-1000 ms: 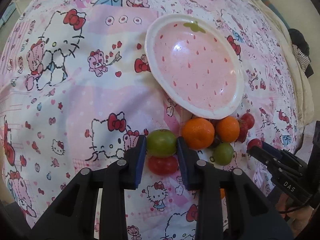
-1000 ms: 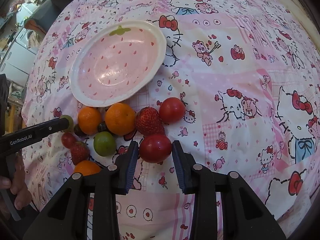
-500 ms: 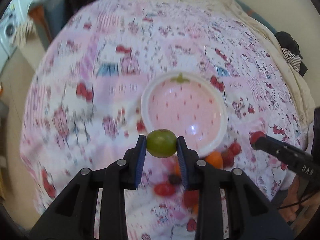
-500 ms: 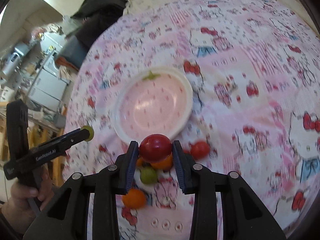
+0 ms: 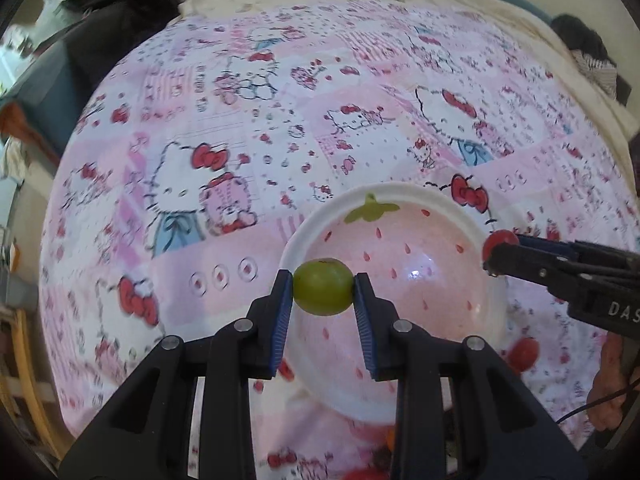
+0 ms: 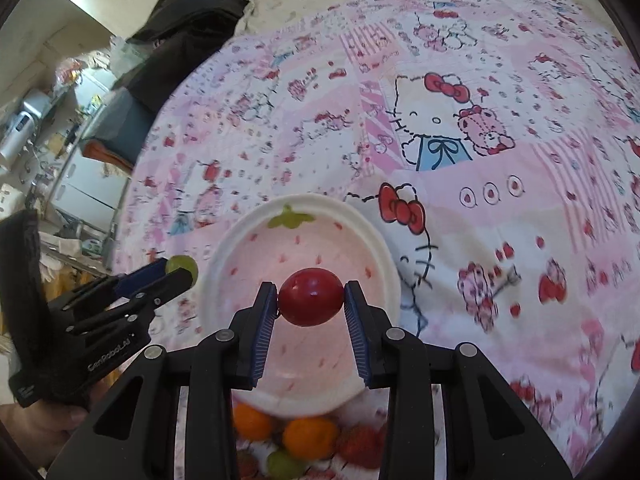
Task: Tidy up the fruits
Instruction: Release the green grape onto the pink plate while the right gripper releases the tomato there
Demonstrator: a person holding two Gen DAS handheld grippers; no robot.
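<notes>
1. We see a bed covered by a pink patchwork sheet [image 5: 224, 152] printed with cartoon cats, bows and cherries; it fills most of both wrist views.
2. A dark garment [image 6: 188, 36] lies heaped at the far edge of the bed, with cluttered room furniture beyond it on the left of the right wrist view.
3. On the sheet rests a white-rimmed pink bowl [image 5: 384, 196] patterned like a strawberry, with a green leaf mark at its far rim and red seed marks inside; we see nothing lying in it.
4. Our left gripper [image 5: 323, 292] hangs over the bowl's near left part, its blue-padded fingers [image 5: 282, 304] closed narrowly on a green fruit [image 5: 323, 293] so that both pads press its sides.
5. Our right gripper [image 6: 311, 303] hangs over the bowl as well, its fingers [image 6: 354, 316] clamped on a red fruit [image 6: 311, 303], which sits above the bowl's middle in that view.
6. Each gripper shows at the edge of the other's camera, held by a hand [image 6: 40, 432].
7. Near the bowl's closer rim, a cluster of loose fruit stays on the sheet: two oranges [image 6: 308, 438], a strawberry [image 6: 360, 444] and a green fruit, all blurred.
8. A lone red fruit [image 5: 524, 354] lies on the sheet just right of the bowl in the left wrist view.
</notes>
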